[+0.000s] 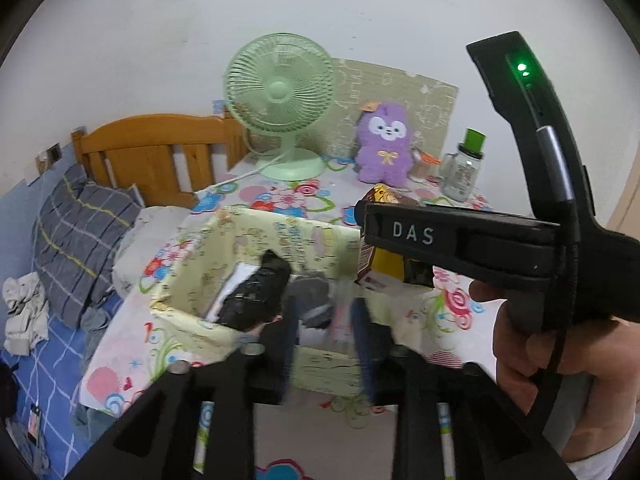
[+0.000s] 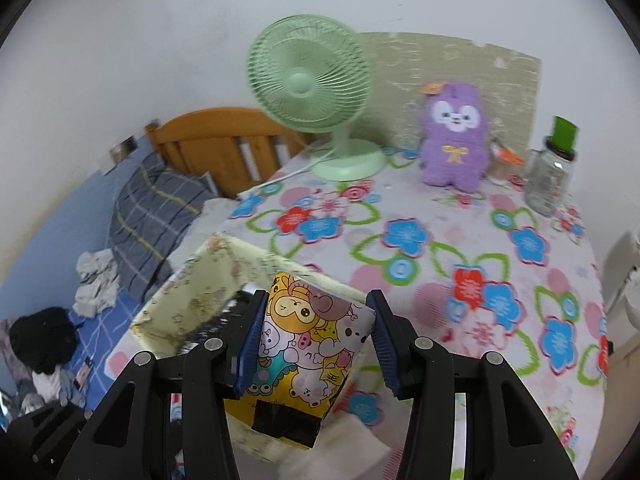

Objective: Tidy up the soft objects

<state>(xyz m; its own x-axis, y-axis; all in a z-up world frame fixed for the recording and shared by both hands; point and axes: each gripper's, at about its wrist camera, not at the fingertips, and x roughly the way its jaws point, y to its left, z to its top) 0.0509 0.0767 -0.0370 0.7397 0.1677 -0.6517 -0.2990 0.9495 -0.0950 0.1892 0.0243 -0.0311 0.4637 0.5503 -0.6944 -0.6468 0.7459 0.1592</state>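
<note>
A pale yellow fabric storage box (image 1: 188, 276) stands on the floral table, also in the right wrist view (image 2: 188, 300). Inside lie a black crinkled bundle (image 1: 256, 292) and grey and white soft items (image 1: 312, 300). My left gripper (image 1: 326, 320) hovers over the box, blurred, jaws apart, nothing between them. My right gripper (image 2: 316, 332) is shut on a yellow cartoon-print pouch (image 2: 308, 340), held above the box's right edge. The same pouch shows in the left wrist view (image 1: 384, 264) behind the right gripper's body. A purple plush toy (image 2: 454, 136) sits at the table's back.
A green desk fan (image 2: 308, 84) and its cable stand at the back. A glass jar with a green lid (image 2: 554, 168) is at the back right. A bed with a grey pillow (image 2: 156, 208), wooden headboard and loose clothes lies left of the table.
</note>
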